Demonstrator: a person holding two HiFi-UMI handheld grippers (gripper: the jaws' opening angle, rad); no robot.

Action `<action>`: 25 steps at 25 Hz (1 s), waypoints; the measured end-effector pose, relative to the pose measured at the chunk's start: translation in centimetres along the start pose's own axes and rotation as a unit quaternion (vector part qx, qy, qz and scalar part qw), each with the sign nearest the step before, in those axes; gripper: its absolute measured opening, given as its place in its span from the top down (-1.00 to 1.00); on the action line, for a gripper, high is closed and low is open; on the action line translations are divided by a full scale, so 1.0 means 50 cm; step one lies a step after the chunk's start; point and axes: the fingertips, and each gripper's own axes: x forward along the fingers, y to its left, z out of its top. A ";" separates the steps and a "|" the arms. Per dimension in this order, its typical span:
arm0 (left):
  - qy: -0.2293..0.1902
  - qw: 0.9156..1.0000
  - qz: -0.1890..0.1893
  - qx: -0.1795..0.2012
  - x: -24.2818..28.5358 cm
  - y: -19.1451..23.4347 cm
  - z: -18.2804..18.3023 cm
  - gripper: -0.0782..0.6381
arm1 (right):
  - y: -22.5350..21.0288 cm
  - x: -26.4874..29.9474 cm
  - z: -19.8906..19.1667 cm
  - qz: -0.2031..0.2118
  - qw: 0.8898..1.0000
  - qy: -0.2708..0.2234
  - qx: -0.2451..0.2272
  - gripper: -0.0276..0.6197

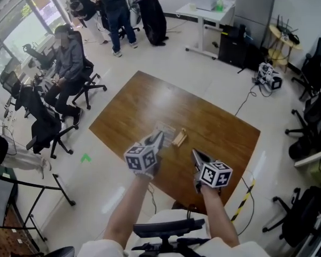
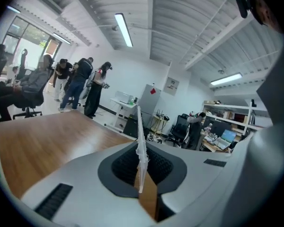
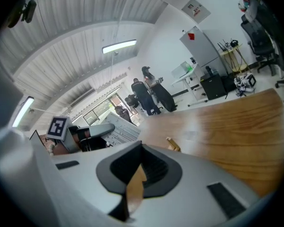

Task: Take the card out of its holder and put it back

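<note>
Above the near part of the wooden table (image 1: 214, 123), the left gripper (image 1: 158, 138) is clamped on the card (image 2: 141, 143), a thin clear sheet with print on it. The card shows edge-on between the pads and is held up in the air, off the tabletop. The wooden card holder (image 1: 179, 138) sits on the table, just right of the card in the head view. It looks empty, but its slot is too small to make out. The right gripper (image 1: 197, 155) hovers nearby with its 2 jaws closed together and nothing between them. Step in hand, as I read it: the card is out and now goes back in. To do it well, bring the card's lower edge square over the holder and line its plane up with the slot before lowering. Come down straight, no twist. The card looks flimsy and may flex, so go slow at contact. The holder looks light and could slide or tip if the edge catches, so the right gripper could steady it from the side. Release only once the card stands seated on its own.
</note>
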 end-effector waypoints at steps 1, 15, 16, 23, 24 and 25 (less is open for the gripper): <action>-0.008 1.000 0.006 -0.011 -0.024 0.000 0.001 0.74 | 0.007 -0.006 -0.006 0.001 1.000 0.002 -0.004 0.88; -0.008 0.997 0.078 -0.009 -0.353 -0.057 -0.147 0.74 | 0.161 -0.143 -0.117 0.033 0.996 0.038 -0.072 0.88; -0.006 0.997 0.080 -0.004 -0.366 -0.063 -0.159 0.74 | 0.165 -0.152 -0.127 0.032 0.996 0.039 -0.071 0.88; -0.001 0.996 0.088 -0.005 -0.408 -0.068 -0.209 0.74 | 0.175 -0.167 -0.176 0.032 0.996 0.045 -0.071 0.88; -0.001 0.996 0.086 -0.003 -0.408 -0.068 -0.209 0.74 | 0.174 -0.168 -0.173 0.030 0.996 0.043 -0.072 0.88; -0.001 0.996 0.084 0.000 -0.405 -0.069 -0.207 0.74 | 0.172 -0.168 -0.169 0.028 0.996 0.040 -0.072 0.88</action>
